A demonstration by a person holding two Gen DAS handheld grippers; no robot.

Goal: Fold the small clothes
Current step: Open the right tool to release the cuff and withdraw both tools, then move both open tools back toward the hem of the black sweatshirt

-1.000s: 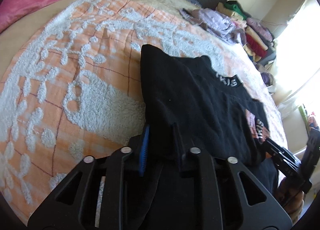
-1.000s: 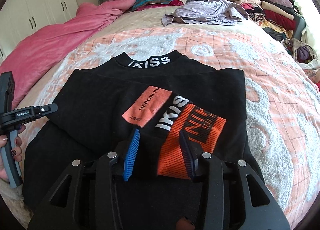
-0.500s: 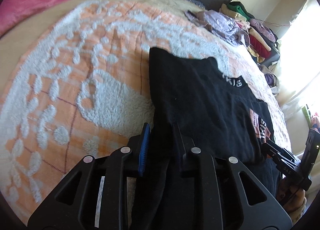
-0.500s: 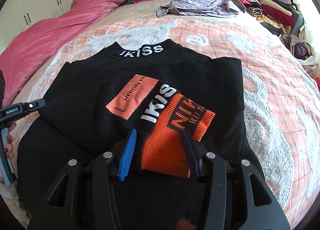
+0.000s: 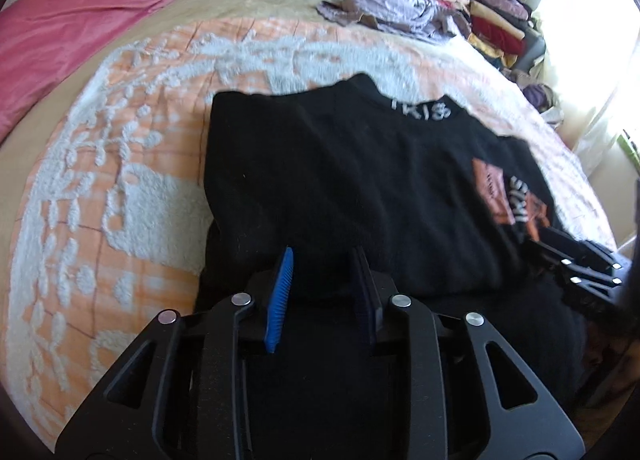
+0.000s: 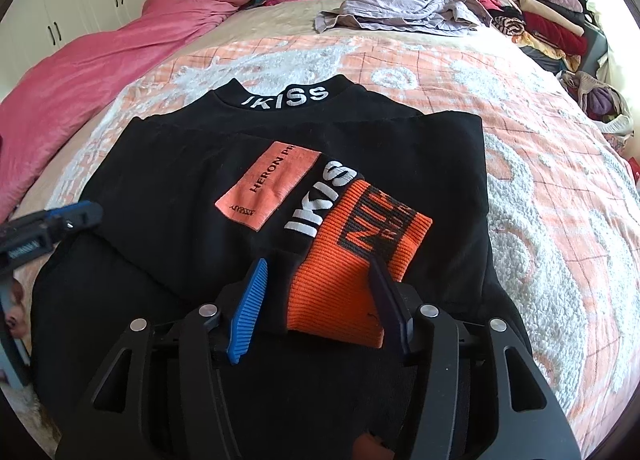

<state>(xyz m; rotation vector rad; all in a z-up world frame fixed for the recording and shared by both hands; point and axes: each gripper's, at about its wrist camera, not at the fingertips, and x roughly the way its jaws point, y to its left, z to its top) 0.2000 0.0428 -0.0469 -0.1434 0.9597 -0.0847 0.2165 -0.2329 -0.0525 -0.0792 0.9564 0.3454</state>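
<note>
A black sweatshirt [image 6: 192, 164] with a white-lettered collar, an orange patch and an orange ribbed cuff [image 6: 356, 260] lies flat on the bed, sleeves folded in over the chest. My right gripper [image 6: 318, 276] is open, its jaws either side of the orange cuff at the shirt's lower part. My left gripper [image 5: 324, 264] is open over the shirt's near left edge [image 5: 320, 180], black cloth between its jaws. The right gripper [image 5: 580, 264] shows at the right of the left wrist view; the left gripper [image 6: 76, 216] shows at the left of the right wrist view.
The shirt lies on an orange and white tufted bedspread [image 6: 540, 164]. A pink duvet [image 6: 100, 60] lies at the left, a lilac garment [image 6: 400, 12] at the back, and stacked folded clothes [image 6: 540, 20] at the back right. White wardrobe doors [image 6: 72, 0] stand far left.
Both grippers stay over the shirt's lower edge. The left wrist view has swung right and up, so the collar shows more centrally. The right gripper has edged slightly forward over the cuff.
</note>
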